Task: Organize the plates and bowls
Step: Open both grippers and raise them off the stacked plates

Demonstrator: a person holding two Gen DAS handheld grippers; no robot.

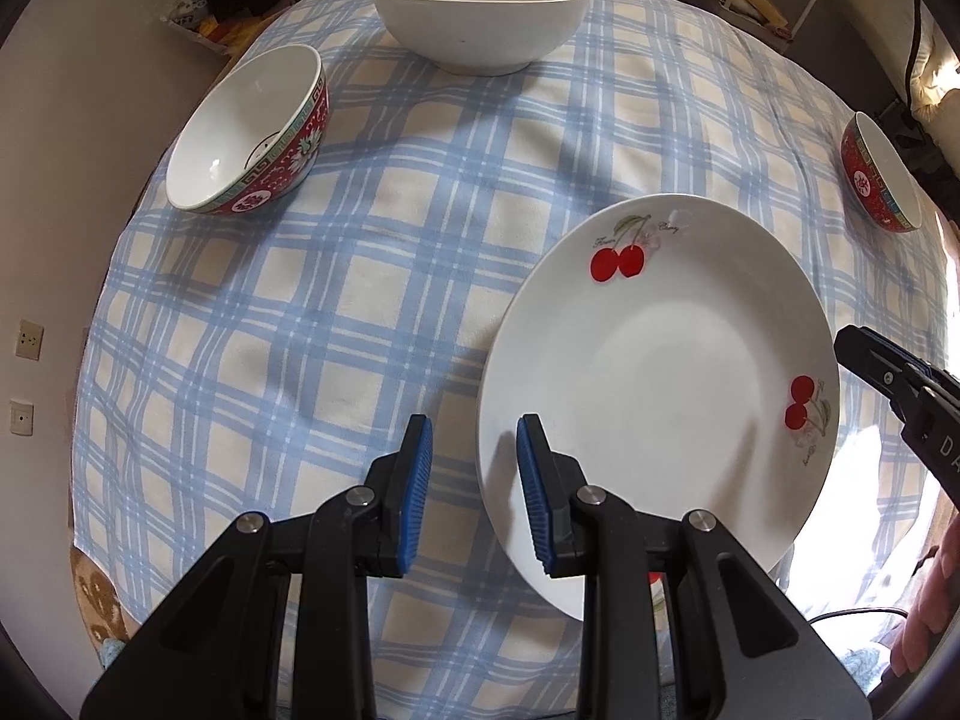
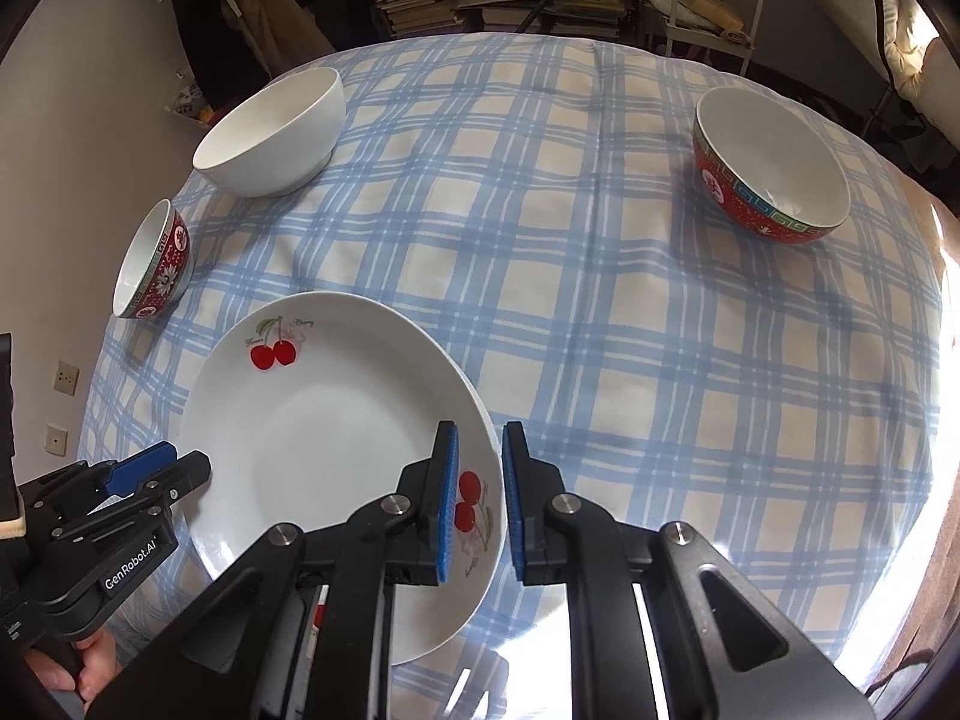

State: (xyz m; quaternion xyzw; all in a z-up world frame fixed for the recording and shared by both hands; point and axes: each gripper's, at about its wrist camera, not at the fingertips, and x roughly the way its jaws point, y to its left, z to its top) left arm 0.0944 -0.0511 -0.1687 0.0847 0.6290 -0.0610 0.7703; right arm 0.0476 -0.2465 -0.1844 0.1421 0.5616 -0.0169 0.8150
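I'm working the round white cherry-printed plate (image 2: 312,420), which is lying near the front edge of the table (image 2: 600,312) in its blue-checked cloth. My right gripper (image 2: 478,504) is straddling the plate's right rim, jaws narrow, though I can't tell if the pads are biting. My left gripper (image 1: 474,495) is sitting at the left rim, jaws a little apart, holding nothing. Next, I reckon, I'm needing a firm pinch before lifting it clear of the bowls.
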